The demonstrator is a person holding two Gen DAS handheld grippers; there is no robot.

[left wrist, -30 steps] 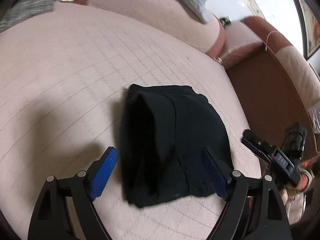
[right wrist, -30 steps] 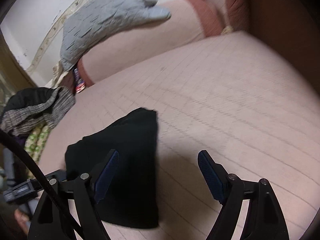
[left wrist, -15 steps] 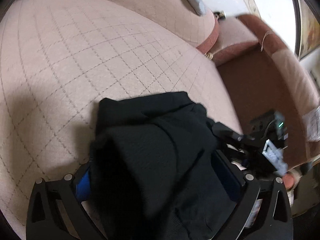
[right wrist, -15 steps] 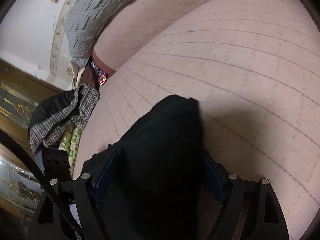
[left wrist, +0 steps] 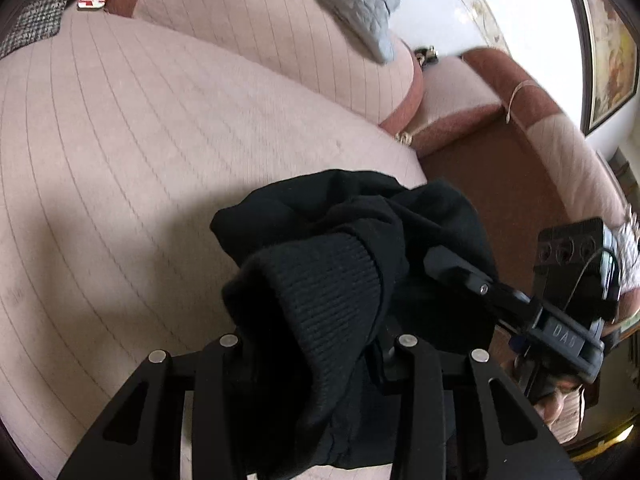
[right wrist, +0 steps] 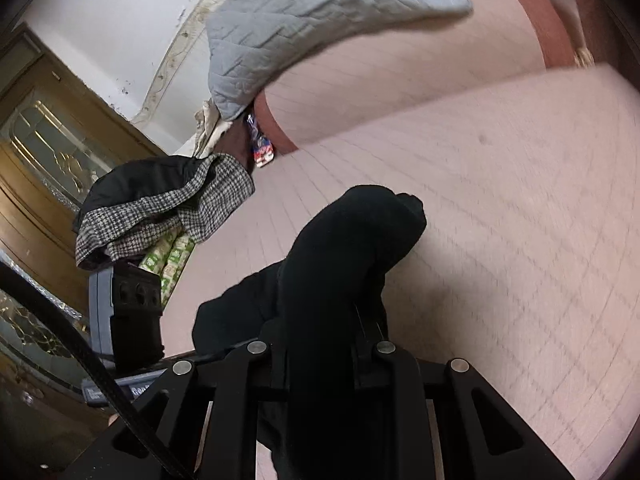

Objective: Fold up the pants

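The folded black pants (left wrist: 344, 264) hang bunched over the pink quilted sofa seat (left wrist: 120, 152), lifted off it. My left gripper (left wrist: 316, 344) has its jaws closing on the near bundle of cloth, which bulges out between its arms. The right gripper (left wrist: 444, 264) shows in the left wrist view, reaching in from the right and clamping the cloth's right side. In the right wrist view the pants (right wrist: 344, 248) fill the space between the closing jaws of the right gripper (right wrist: 320, 344), and the pads are hidden by fabric.
A grey quilted cover (right wrist: 320, 12) lies over the sofa's back. A checked garment (right wrist: 160, 208) and dark clothes are heaped at the seat's left end, by a wooden door (right wrist: 44, 152). A brown armrest (left wrist: 500, 184) lies to the right. A person's hand (left wrist: 556, 404) holds the right tool.
Both grippers came forward around the pants, which lay flat on the seat, and closed on them. The pants are now bunched and raised off the cushion.
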